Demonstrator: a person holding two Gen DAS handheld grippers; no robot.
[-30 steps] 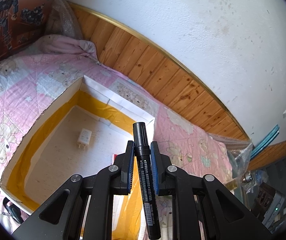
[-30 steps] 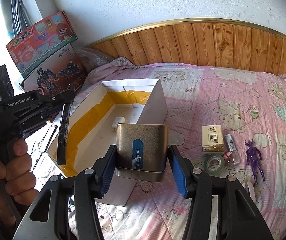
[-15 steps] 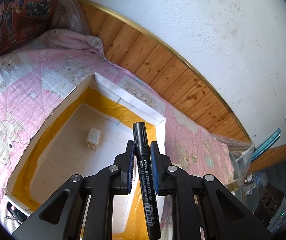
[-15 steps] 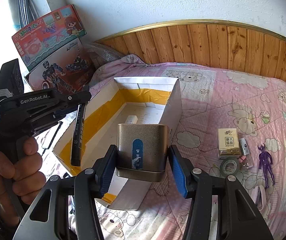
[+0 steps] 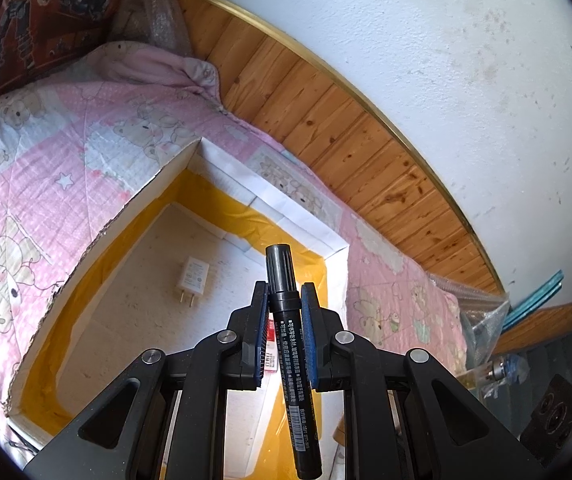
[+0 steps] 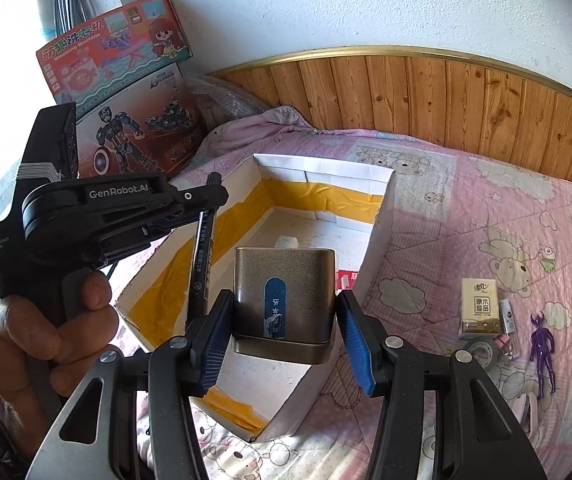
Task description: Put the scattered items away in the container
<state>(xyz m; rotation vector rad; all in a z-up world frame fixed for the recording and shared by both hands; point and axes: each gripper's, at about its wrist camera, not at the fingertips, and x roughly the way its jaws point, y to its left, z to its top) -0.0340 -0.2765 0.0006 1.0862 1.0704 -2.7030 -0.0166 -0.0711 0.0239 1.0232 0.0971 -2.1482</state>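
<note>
container: open white cardboard box with yellow tape lining on the pink bear-print quilt; white plug charger and a red-and-white packet already lie on its floor
left load: black marker pen clamped tight between the left gripper pads, cap end forward, hanging over the box interior
right load: bronze rounded metal tin with blue label sits between the right gripper jaws; jaws spread wide on it, looks gripped, over the box's near edge
step: both loads carried over the box, drop not yet done
do it well: lower each load close to the floor before letting go; keep marker clear of the tin's path; aim tin at a bare floor patch, not onto the charger
left out: tissue pack, grey tape roll, purple figurine well apart on the quilt at right
writing: "GenRobot.AI" on the left gripper body; "Washing Machine" on the red toy box; marker and tissue print too small to read
</note>
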